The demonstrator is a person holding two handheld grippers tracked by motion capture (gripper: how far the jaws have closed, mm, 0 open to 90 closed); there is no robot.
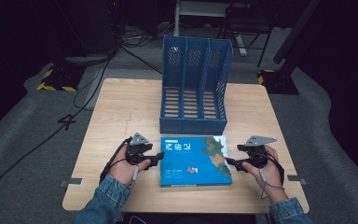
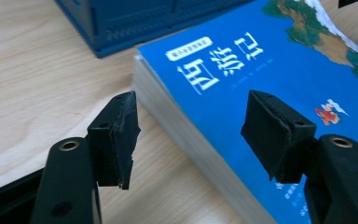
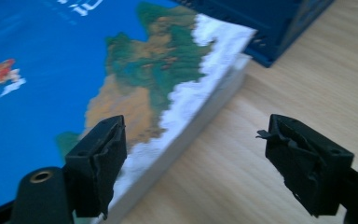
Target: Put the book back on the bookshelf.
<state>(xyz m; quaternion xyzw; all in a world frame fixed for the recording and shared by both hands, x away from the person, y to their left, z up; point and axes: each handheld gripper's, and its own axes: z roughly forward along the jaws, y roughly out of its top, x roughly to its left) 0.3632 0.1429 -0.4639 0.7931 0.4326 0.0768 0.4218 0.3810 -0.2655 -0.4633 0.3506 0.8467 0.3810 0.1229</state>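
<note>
A blue book (image 1: 196,161) lies flat on the table (image 1: 121,107), low in the centre of the high view, its far edge just in front of the blue file rack (image 1: 195,88) that stands upright at the middle of the frame.

The left gripper (image 1: 154,158) sits at the book's left edge, lower left of centre, and the right gripper (image 1: 230,162) at its right edge, lower right of centre. Each points inward at the book.

In the left gripper view the book (image 2: 270,84) runs from the upper middle down to the lower right. The jaws stand apart and grip nothing: the left pad hangs over bare table beside the page block, while the right pad hangs over the blue cover. The book's long edge passes between them. The rack's base (image 2: 135,23) shows at the top.

In the right gripper view the book (image 3: 74,84) takes up the left and upper middle. These jaws are also apart and empty. The left pad is over the cover's map picture near the edge, the right pad over bare wood at the lower right, and the white page edge runs up between them. A corner of the rack (image 3: 279,28) shows at the upper right.
</note>
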